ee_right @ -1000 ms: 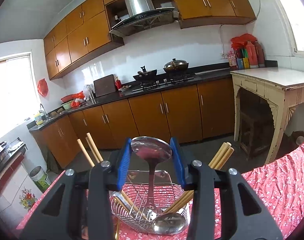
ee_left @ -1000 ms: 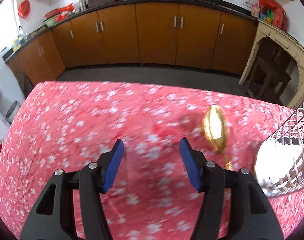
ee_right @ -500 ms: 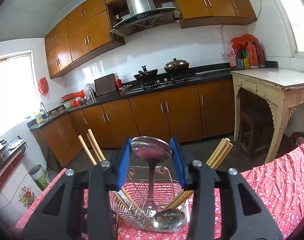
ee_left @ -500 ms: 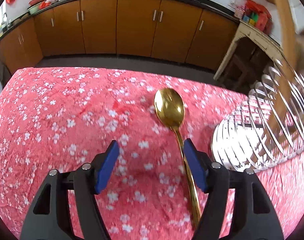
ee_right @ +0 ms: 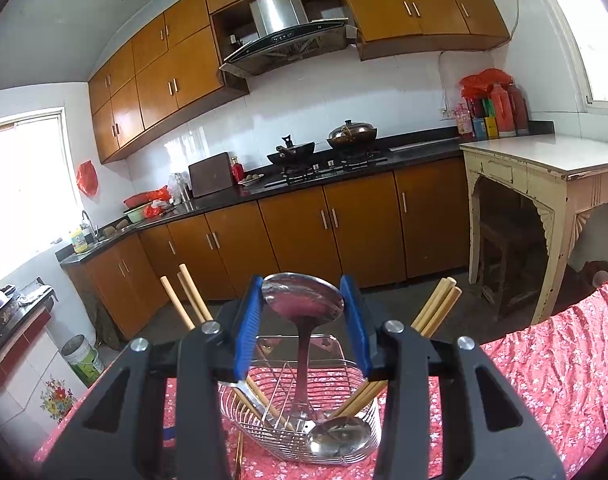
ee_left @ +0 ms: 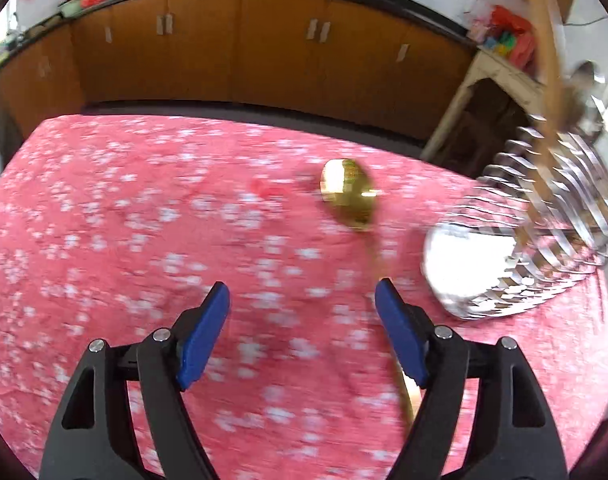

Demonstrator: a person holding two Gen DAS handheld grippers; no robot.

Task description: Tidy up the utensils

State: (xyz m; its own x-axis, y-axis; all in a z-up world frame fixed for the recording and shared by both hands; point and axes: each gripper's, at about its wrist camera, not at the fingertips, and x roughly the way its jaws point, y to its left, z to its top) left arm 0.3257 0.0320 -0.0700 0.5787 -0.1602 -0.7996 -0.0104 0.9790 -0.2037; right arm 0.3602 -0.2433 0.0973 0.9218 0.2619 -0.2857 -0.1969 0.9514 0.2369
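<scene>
A gold spoon (ee_left: 347, 194) lies on the red flowered tablecloth (ee_left: 104, 220), its handle running down past the inner side of the right finger (ee_left: 399, 332). My left gripper (ee_left: 302, 286) hovers over the cloth to the left of that handle; its jaws are opening and nothing is pressed between them. The wire basket (ee_left: 551, 240) lies at the right. In the right wrist view my right gripper (ee_right: 302, 312) is shut on the bowl of a silver spoon (ee_right: 302, 300), which stands bowl up with its handle down in the wire basket (ee_right: 264, 436).
Wooden chopsticks (ee_right: 188, 300) lean out of both sides of the basket, and a second silver spoon (ee_right: 337, 436) lies in it. Brown floor cabinets (ee_left: 244, 48) and a cream side table (ee_right: 543, 168) stand beyond the table's far edge.
My left gripper's jaws have spread wider and it has shifted over the cloth; the picture is now blurred. The gold spoon lies still. The right gripper and its silver spoon have not moved.
</scene>
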